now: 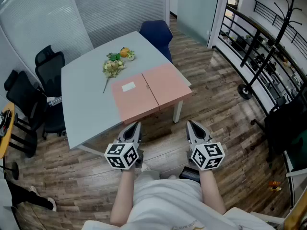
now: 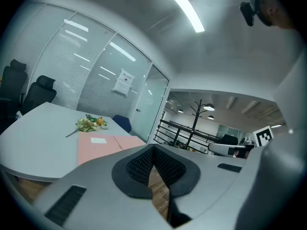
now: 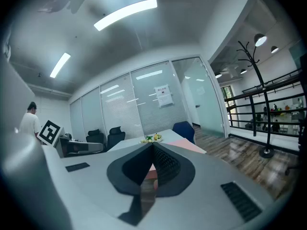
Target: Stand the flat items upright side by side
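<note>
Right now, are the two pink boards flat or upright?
Flat: the left pink board and right pink board lie side by side on the table, a white card atop the left.

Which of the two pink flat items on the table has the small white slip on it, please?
The pink item on the head view's left, nearer the flowers, carries the white slip; its neighbour is bare.

The flat items (image 1: 165, 85) are pink, the table (image 1: 84, 90) pale grey.
</note>
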`<state>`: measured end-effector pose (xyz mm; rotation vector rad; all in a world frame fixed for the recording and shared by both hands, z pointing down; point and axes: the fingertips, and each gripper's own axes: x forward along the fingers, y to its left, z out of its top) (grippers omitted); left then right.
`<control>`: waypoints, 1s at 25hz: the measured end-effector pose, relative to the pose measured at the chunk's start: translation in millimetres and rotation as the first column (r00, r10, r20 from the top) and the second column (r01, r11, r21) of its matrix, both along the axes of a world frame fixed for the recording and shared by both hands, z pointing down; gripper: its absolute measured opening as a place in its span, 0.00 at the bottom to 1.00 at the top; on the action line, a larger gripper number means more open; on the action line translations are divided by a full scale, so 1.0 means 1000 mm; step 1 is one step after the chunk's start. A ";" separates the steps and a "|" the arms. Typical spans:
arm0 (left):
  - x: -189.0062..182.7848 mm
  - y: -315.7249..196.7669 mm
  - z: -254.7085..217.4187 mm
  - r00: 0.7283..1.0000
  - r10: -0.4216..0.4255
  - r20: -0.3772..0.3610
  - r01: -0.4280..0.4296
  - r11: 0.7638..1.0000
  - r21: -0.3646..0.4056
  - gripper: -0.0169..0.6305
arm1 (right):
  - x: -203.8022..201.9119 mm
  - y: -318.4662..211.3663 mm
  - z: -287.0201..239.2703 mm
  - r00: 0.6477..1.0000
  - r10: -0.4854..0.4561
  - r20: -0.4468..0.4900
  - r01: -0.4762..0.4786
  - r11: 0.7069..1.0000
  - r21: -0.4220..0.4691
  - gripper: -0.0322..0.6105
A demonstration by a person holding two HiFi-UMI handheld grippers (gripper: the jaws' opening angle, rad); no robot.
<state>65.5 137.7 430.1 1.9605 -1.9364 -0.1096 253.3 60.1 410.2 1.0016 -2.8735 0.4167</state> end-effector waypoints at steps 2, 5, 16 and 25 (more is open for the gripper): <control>0.003 0.000 0.000 1.000 0.006 0.000 -0.006 1.000 0.001 0.04 | -0.001 0.002 0.000 1.000 -0.006 0.000 0.006 1.000 0.000 0.08; 0.005 0.001 -0.002 1.000 0.013 0.002 -0.013 1.000 0.000 0.04 | -0.002 0.003 -0.001 1.000 -0.010 0.001 0.010 1.000 0.001 0.08; 0.012 0.002 -0.006 0.998 0.029 0.053 -0.031 0.999 0.028 0.05 | 0.000 0.003 0.003 0.998 -0.027 0.064 0.029 0.999 -0.036 0.08; 0.042 -0.005 0.014 0.987 0.122 0.105 -0.115 0.991 -0.075 0.48 | 0.015 0.000 0.016 0.979 -0.053 0.198 0.095 0.973 -0.211 0.49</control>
